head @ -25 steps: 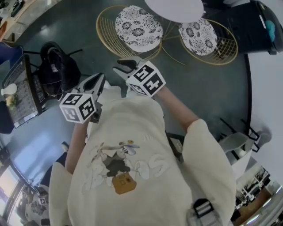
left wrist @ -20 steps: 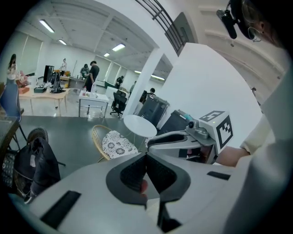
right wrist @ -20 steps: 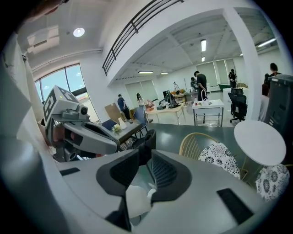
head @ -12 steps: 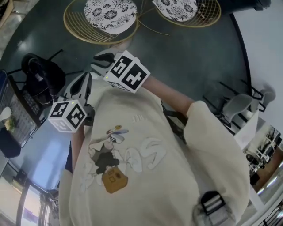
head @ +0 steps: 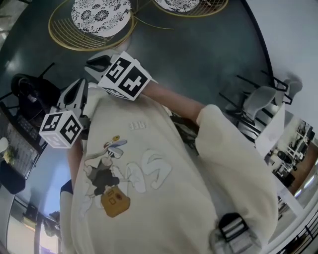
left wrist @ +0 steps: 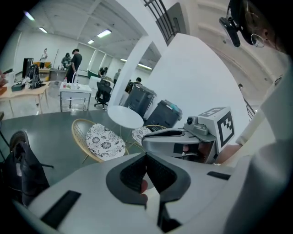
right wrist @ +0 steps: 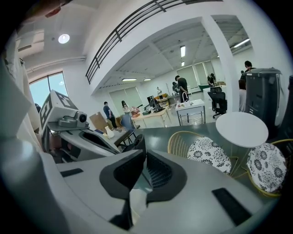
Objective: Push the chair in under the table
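Two gold wire chairs with flower-print cushions stand on the dark floor ahead; in the head view the near chair (head: pixel 99 17) and the second chair (head: pixel 181 4) sit at the top edge. The round white table (right wrist: pixel 241 129) stands between the near chair (right wrist: pixel 208 154) and the second chair (right wrist: pixel 266 167); the left gripper view has the table (left wrist: pixel 123 116) behind the near chair (left wrist: pixel 104 141). Both grippers hover at chest height, well short of the chairs. My left gripper (head: pixel 81 84) (left wrist: pixel 146 157) is shut and empty. My right gripper (head: pixel 93 63) (right wrist: pixel 145 151) has just been closing, down to a slit, nothing between its pads.
A black bag (head: pixel 30 92) rests on a dark chair at my left, beside a desk (head: pixel 17 144). A grey chair (head: pixel 261 101) stands at the right by a white wall. Dark bins (left wrist: pixel 153 103) sit behind the table. People work at desks far back.
The right jaws went from wide apart to almost closed. Both grippers drifted left in the head view, the chairs slid to its top left, and the round table left it.
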Action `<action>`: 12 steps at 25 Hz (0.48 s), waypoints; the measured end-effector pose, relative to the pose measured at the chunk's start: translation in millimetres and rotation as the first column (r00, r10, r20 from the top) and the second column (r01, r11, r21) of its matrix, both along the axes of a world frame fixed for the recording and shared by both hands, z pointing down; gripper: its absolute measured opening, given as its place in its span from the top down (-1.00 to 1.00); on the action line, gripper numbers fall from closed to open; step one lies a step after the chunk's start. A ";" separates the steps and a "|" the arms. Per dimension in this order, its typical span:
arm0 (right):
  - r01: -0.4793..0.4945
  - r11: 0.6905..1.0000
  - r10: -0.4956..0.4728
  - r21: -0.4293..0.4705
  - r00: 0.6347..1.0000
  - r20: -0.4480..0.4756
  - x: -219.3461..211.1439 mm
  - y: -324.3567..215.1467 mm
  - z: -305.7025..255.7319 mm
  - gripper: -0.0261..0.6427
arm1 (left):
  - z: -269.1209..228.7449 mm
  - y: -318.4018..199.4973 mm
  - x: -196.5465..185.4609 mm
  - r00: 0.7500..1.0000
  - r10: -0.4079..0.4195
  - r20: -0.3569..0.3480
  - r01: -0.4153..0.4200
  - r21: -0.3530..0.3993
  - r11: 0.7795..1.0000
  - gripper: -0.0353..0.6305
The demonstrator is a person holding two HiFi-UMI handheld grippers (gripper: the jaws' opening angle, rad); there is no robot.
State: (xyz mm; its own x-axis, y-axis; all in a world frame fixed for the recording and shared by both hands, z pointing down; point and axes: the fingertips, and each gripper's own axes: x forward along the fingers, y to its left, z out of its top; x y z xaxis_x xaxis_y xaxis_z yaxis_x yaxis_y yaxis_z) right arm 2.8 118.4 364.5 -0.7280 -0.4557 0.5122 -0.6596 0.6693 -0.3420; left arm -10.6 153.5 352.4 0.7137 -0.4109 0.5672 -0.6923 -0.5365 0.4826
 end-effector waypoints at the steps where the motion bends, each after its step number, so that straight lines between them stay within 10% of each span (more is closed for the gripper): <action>1: -0.002 1.000 0.002 0.003 1.000 -0.001 1.2 -0.8 -0.4 0.85 | 0.0 -1.4 2.0 1.000 0.005 0.002 -0.005 0.003 1.000 0.87; 12: 0.007 1.000 -0.007 0.026 1.000 0.006 2.0 -2.5 -7.6 0.86 | 2.4 -12.6 7.6 0.999 -0.019 0.037 0.018 0.039 0.999 0.87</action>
